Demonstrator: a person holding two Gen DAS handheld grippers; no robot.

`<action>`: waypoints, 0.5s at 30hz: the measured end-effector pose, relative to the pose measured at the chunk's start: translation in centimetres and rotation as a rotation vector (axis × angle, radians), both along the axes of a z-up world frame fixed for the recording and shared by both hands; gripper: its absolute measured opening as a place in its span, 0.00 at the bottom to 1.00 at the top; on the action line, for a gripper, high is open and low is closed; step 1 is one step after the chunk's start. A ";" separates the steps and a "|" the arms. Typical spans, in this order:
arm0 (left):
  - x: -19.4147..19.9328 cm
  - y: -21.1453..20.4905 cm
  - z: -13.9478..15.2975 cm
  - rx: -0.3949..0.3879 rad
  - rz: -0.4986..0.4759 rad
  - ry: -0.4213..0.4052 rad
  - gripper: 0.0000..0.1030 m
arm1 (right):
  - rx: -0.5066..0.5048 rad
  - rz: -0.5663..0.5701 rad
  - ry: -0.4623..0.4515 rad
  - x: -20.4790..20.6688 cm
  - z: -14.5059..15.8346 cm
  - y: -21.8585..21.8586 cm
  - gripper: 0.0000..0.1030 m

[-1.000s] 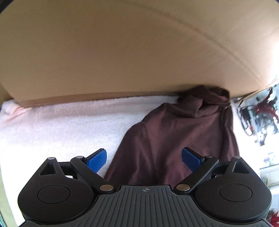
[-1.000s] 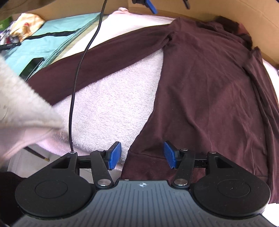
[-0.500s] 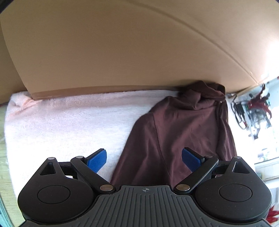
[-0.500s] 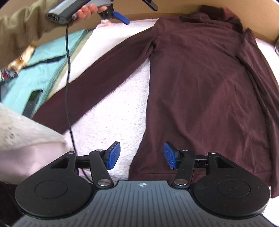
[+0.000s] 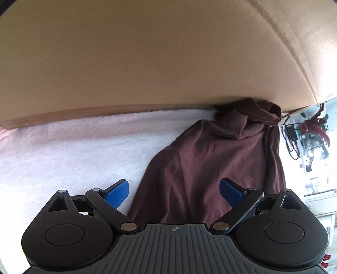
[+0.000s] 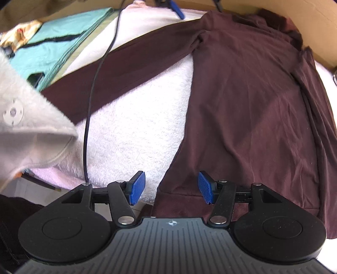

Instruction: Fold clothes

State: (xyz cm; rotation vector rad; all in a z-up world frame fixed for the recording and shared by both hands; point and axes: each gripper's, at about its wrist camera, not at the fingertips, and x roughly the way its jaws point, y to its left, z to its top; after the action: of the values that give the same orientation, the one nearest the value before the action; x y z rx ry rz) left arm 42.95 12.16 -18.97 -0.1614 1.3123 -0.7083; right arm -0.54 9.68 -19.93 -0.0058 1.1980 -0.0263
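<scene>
A maroon long-sleeved shirt (image 6: 248, 101) lies spread on a white fluffy blanket (image 6: 134, 130). Its left sleeve (image 6: 126, 63) stretches out diagonally, and its collar (image 5: 252, 118) is bunched against a cardboard wall (image 5: 147, 63). My left gripper (image 5: 173, 189) hangs open above the shirt's shoulder edge, with cloth below the gap but not pinched. My right gripper (image 6: 171, 187) stands open over the left corner of the hem (image 6: 181, 202), its pads clear of the fabric. In the right wrist view, one blue finger (image 6: 178, 10) of the left gripper shows at the top edge.
A black cable (image 6: 92, 94) runs across the blanket and sleeve. A pale fuzzy sleeve with a button (image 6: 27, 118) fills the left side. Beyond lie a teal cloth (image 6: 54, 48) and a dark phone (image 6: 36, 77). Cluttered shelves (image 5: 311, 143) stand right of the cardboard.
The left gripper has sunk closer to the shirt's shoulder, so the cardboard wall fills more of its view. The right gripper shifted slightly over the hem corner. Both stayed open.
</scene>
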 end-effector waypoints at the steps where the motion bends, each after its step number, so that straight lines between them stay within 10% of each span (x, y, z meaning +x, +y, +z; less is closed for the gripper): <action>1: 0.1 -0.2 0.0 0.000 0.000 0.000 0.96 | -0.011 0.007 0.005 -0.1 -0.2 0.2 0.57; 9: 0.6 -1.2 -0.6 0.016 -0.002 -0.013 0.94 | -0.010 -0.002 -0.014 -0.4 -0.4 0.0 0.57; 15: 0.6 -0.7 -0.7 -0.004 -0.013 0.011 0.52 | 0.000 -0.030 -0.033 -0.7 -0.3 -0.5 0.50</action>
State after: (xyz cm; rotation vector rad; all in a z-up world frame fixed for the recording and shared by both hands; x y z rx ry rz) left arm 43.58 11.42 -19.64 -0.1611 1.3236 -0.7219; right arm -1.22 9.22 -20.27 0.0128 1.1648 -0.0522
